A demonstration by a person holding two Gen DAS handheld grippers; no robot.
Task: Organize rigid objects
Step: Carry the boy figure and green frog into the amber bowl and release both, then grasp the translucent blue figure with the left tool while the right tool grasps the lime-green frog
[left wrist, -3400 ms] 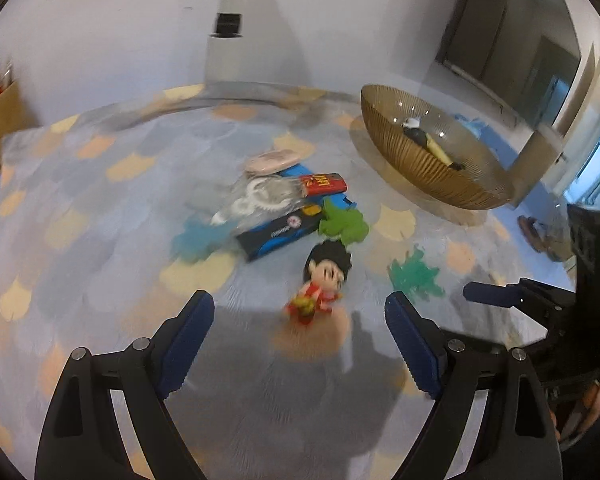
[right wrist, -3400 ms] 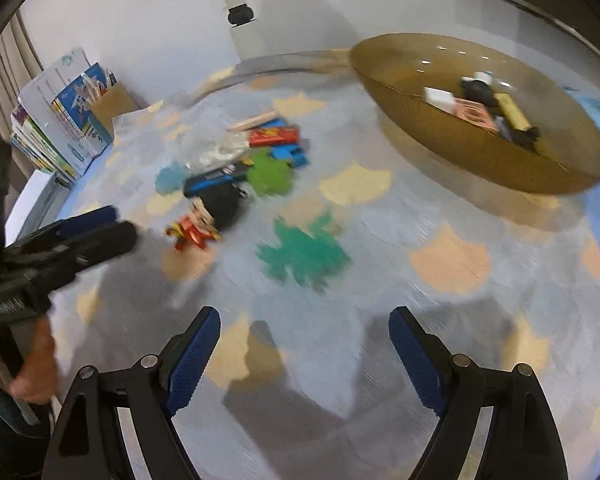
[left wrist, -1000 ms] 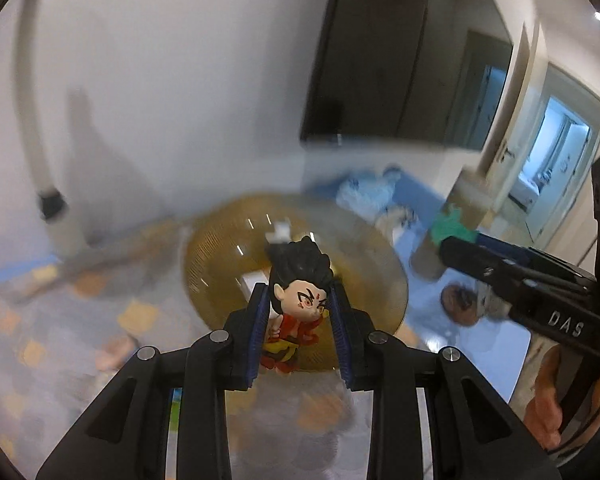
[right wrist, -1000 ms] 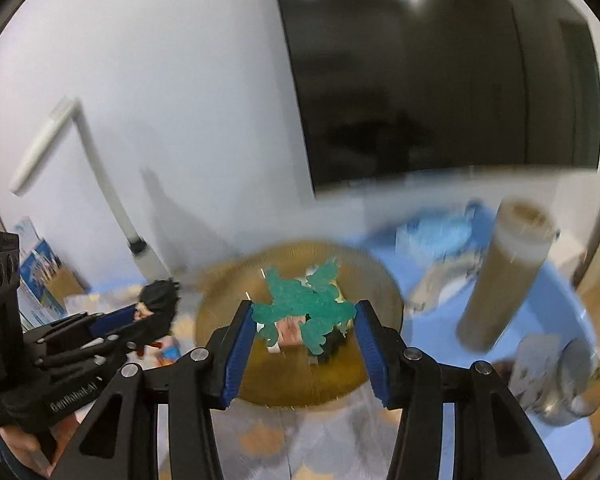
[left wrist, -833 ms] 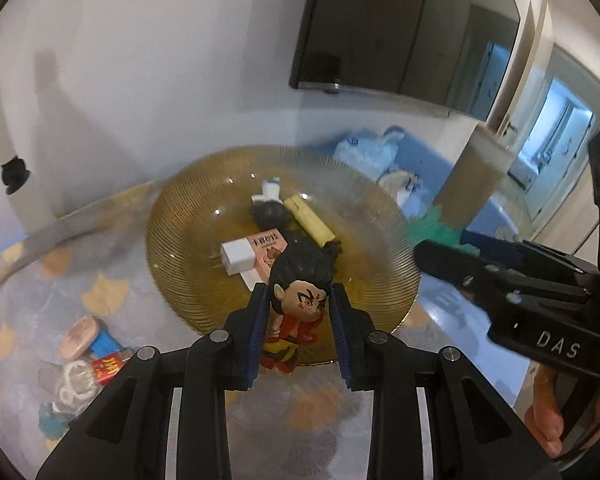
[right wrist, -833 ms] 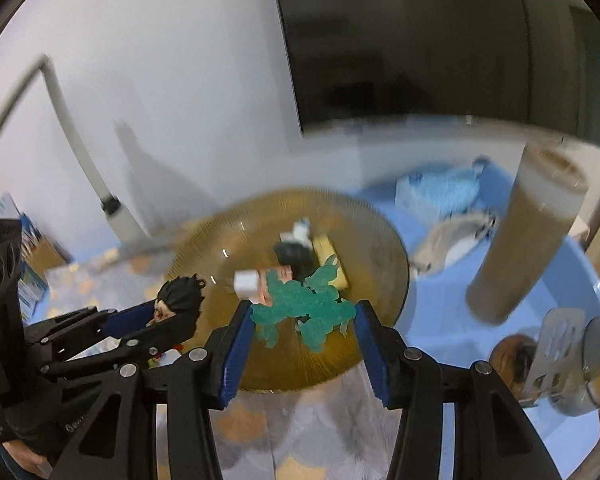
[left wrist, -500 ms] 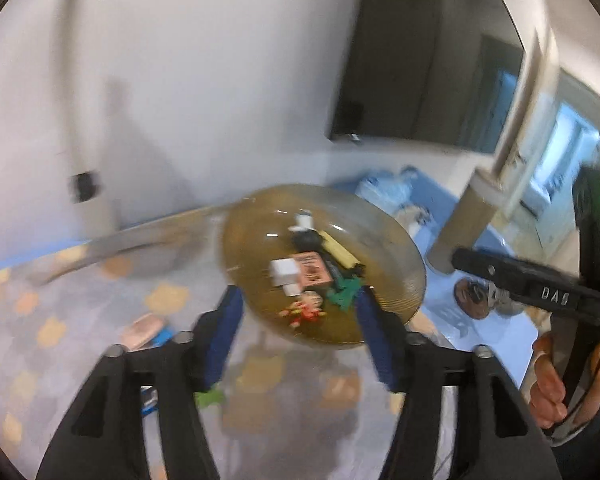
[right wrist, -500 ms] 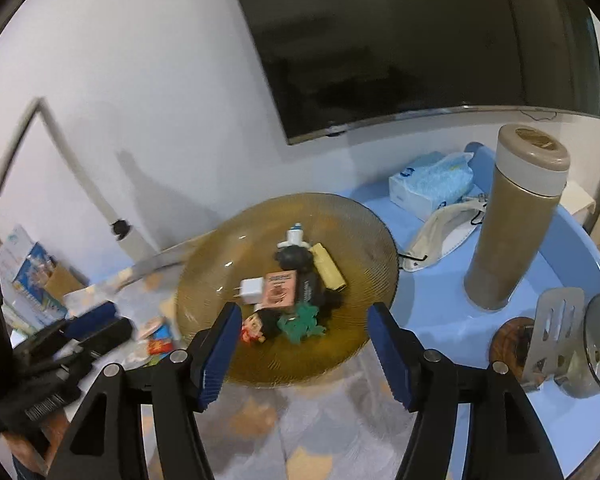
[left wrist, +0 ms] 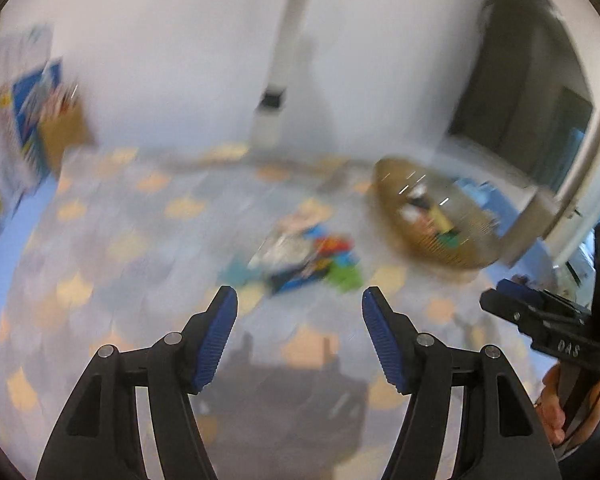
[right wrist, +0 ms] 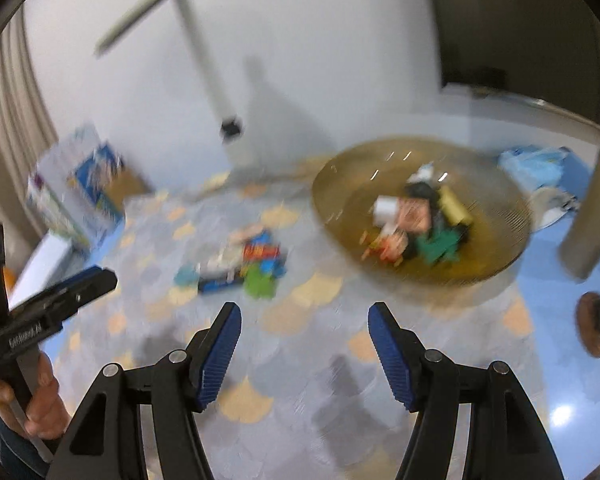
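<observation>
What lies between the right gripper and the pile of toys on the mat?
In the right wrist view, only bare patterned mat separates the right gripper from the toy pile.

A patterned mat (right wrist: 308,364) of grey and tan scales is spread beneath and ahead of the gripper. Far ahead to the left, a stack of books (right wrist: 76,196) is seen against the wall. A tall tan cylinder (right wrist: 592,216) is stood far right, a blue packet (right wrist: 536,164) behind it.
</observation>
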